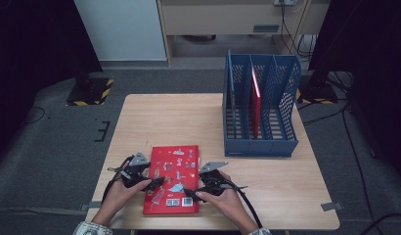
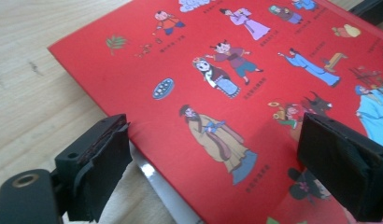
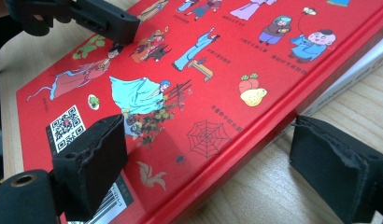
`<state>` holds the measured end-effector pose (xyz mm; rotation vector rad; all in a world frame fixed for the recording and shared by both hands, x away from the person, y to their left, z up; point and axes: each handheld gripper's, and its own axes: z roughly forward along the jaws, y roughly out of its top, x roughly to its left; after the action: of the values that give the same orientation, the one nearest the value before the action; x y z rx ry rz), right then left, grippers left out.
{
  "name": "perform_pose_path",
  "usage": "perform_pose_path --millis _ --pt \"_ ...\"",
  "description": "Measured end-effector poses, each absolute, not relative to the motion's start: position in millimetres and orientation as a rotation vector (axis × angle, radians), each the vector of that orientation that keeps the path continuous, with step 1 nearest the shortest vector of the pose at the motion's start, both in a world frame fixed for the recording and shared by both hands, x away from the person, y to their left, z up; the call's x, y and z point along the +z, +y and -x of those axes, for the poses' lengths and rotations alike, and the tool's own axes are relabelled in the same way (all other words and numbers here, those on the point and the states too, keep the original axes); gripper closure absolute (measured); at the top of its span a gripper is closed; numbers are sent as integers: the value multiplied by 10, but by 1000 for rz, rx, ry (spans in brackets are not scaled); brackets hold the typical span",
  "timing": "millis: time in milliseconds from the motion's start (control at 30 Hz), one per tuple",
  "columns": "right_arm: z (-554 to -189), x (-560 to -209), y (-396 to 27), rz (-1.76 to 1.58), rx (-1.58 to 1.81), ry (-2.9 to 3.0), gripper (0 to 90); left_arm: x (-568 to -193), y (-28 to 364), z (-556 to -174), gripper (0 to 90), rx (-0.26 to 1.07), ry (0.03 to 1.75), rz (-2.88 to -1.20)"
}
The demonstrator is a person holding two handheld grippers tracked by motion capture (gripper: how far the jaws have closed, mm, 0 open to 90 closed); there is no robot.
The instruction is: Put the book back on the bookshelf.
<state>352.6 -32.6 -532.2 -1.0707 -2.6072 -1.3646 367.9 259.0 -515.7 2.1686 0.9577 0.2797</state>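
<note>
Table (image 1: 286, 196), red book (image 1: 171, 178) (barcode right-view)

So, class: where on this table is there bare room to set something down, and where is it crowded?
Bare wood lies across the far left of the table, between its far edge and the red book, beside the blue file rack. Another free patch fills the near right corner, in front of the rack. The near left is crowded: left tool and right tool flank the book.
</note>
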Motion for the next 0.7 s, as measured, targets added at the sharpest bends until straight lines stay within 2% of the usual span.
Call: perform_pose_path --millis 367,700 --pt "-3560 -5340 -322 1063 -1361 -2584 110 -5166 2590 -3677 77 274 965 -2162" --pt "-3595 -5319 -352 1109 -1382 -2527 166 -5173 2588 -3675 61 269 966 -2154"
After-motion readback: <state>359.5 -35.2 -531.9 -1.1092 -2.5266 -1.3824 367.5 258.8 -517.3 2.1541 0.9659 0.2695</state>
